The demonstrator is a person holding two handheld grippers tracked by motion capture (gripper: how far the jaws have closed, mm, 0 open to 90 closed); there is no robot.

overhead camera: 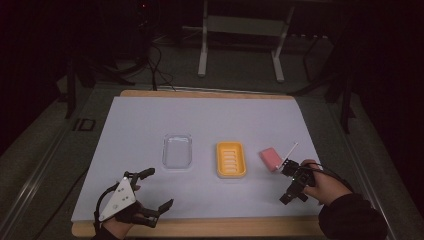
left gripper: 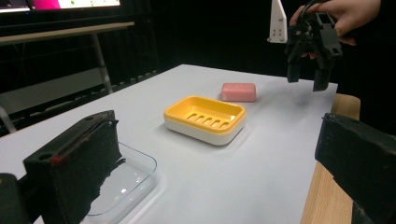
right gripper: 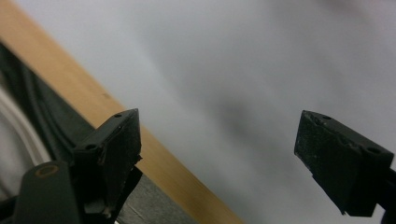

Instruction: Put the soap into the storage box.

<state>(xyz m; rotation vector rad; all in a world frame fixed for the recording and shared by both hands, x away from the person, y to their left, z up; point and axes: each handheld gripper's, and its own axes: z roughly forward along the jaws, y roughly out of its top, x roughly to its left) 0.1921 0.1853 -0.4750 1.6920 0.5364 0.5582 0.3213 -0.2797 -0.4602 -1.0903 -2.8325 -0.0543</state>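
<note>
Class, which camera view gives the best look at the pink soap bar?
The left gripper view: the pink soap bar lies unblocked, side-on, behind the yellow soap dish. In the high view it is a small pink block beside the right gripper.

**The count at the counter: three small things, two grippers**

One pink bar of soap lies out there, a single block on the white sheet. One yellow soap dish sits beside it, and I count five slots in its floor from the left gripper view. One clear plastic lid lies to the other side, so that makes three loose items in a row. One white sheet covers one wooden counter. Two grippers are in play, one per hand: the left gripper and the right gripper, each with two black jaws. Two hands, one person.
</note>
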